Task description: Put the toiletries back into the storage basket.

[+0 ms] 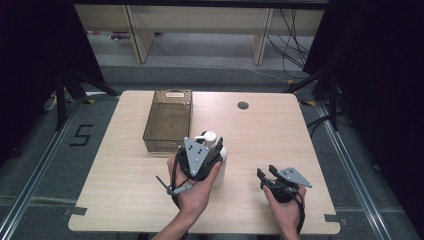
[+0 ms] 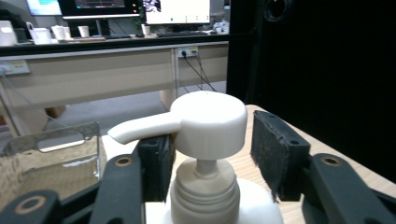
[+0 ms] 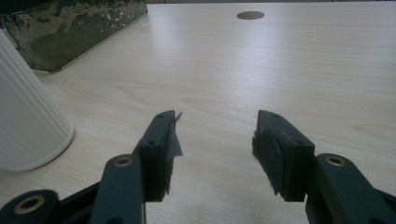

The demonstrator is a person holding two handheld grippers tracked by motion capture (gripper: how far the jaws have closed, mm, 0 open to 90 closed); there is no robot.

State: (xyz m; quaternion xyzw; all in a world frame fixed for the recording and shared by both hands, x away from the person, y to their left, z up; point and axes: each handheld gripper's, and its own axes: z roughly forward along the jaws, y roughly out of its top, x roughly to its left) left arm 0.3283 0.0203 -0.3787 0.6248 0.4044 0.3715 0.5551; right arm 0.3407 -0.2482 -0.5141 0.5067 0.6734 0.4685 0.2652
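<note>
A white pump bottle stands upright near the middle of the table. My left gripper sits at its top, one jaw on each side of the pump head. The left pad is close against the head, while a gap shows between the head and the right pad, so the gripper is open. The spout points left toward the bin. My right gripper rests low over the table to the bottle's right, open and holding nothing. The bottle's ribbed side is at that view's left edge.
A smoky transparent bin stands behind and left of the bottle, with nothing visible in it; its wall and corner also appear. A cable hole lies at the table's far side. Bare wood stretches ahead of the right gripper.
</note>
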